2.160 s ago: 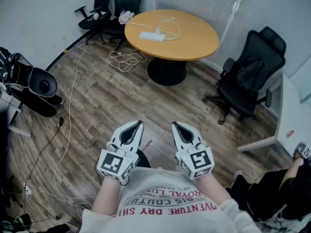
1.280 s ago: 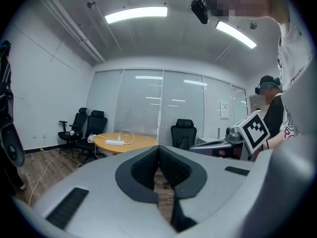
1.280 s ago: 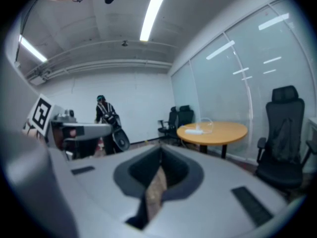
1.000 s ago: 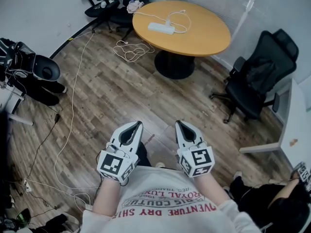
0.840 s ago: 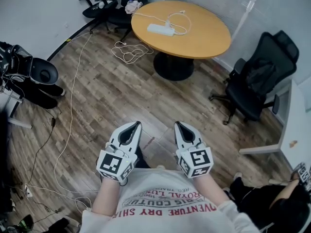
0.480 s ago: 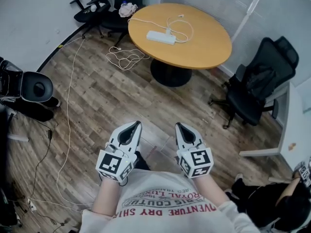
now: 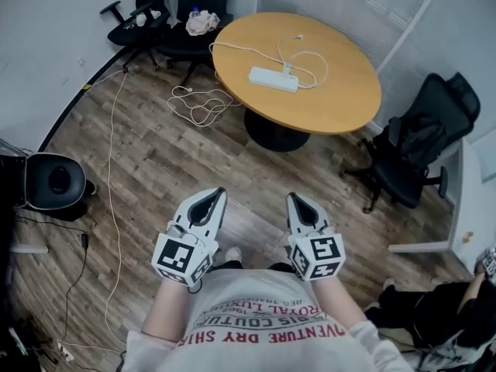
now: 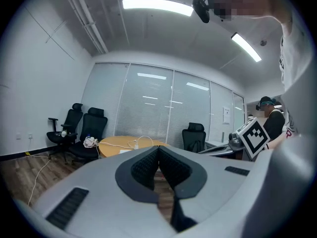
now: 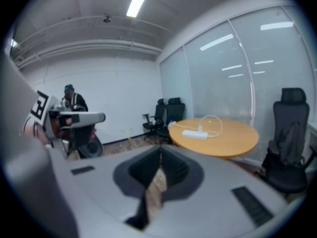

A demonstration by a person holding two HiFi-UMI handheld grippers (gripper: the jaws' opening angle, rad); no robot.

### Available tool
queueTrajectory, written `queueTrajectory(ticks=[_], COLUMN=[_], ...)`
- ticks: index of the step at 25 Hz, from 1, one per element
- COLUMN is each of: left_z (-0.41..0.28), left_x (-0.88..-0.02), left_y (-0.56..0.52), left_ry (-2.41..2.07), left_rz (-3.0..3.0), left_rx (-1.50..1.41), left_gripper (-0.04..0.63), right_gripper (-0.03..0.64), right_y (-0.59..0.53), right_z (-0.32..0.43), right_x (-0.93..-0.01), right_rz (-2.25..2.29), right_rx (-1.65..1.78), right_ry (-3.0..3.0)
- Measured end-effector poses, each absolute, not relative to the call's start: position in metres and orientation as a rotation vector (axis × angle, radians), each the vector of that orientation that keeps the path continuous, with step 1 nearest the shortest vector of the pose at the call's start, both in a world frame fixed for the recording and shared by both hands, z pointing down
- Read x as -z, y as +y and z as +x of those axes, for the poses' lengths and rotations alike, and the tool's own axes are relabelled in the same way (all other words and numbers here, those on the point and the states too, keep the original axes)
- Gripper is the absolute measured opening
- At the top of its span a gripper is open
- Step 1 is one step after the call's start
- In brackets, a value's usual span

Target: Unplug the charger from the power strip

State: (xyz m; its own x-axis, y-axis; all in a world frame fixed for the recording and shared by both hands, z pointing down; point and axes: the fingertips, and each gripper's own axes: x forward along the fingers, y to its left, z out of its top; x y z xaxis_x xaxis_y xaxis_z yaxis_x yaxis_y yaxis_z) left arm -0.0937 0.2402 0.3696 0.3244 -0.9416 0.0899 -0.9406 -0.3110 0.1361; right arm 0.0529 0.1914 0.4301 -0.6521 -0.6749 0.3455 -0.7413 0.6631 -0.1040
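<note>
A white power strip (image 7: 273, 79) lies on the round wooden table (image 7: 341, 99) at the top of the head view, with a white charger (image 7: 287, 70) plugged in and its cable looped beside it. The strip (image 9: 194, 134) also shows in the right gripper view, and in the left gripper view the table (image 8: 119, 144) appears far off. My left gripper (image 7: 212, 198) and right gripper (image 7: 296, 201) are held side by side over the wooden floor, well short of the table. Both are shut, with nothing between their jaws.
Black office chairs stand beyond the table (image 7: 186, 14) and at its right (image 7: 415, 149). A white cable (image 7: 200, 103) coils on the floor left of the table's black base (image 7: 273, 134). Another chair (image 7: 54, 180) sits at the left. A person (image 9: 69, 103) stands by the far wall.
The whole view has shifted toward the table, so the table and power strip sit closer and more to the right. Both grippers stay shut and side by side.
</note>
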Motion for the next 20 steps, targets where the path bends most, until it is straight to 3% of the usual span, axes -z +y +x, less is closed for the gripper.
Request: queueTrajectory(ticks=[11,20], left_z=[-0.155,-0.176], left_x=[-0.403,-0.403], left_y=[0.170,0.053], left_ry=[-1.749,-1.820], left_rz=[2.319,2.265], left_rx=[-0.015,-0.086], left_gripper=[0.034,0.034], right_gripper=[0.029,0.029], right_y=[0.114,-0.030], right_z=[-0.001,-0.018], right_x=[-0.457,-0.465], right_rz=[1.108,1.109], right_rx=[-0.377,-0.425], right_ry=[-2.566,-2.571])
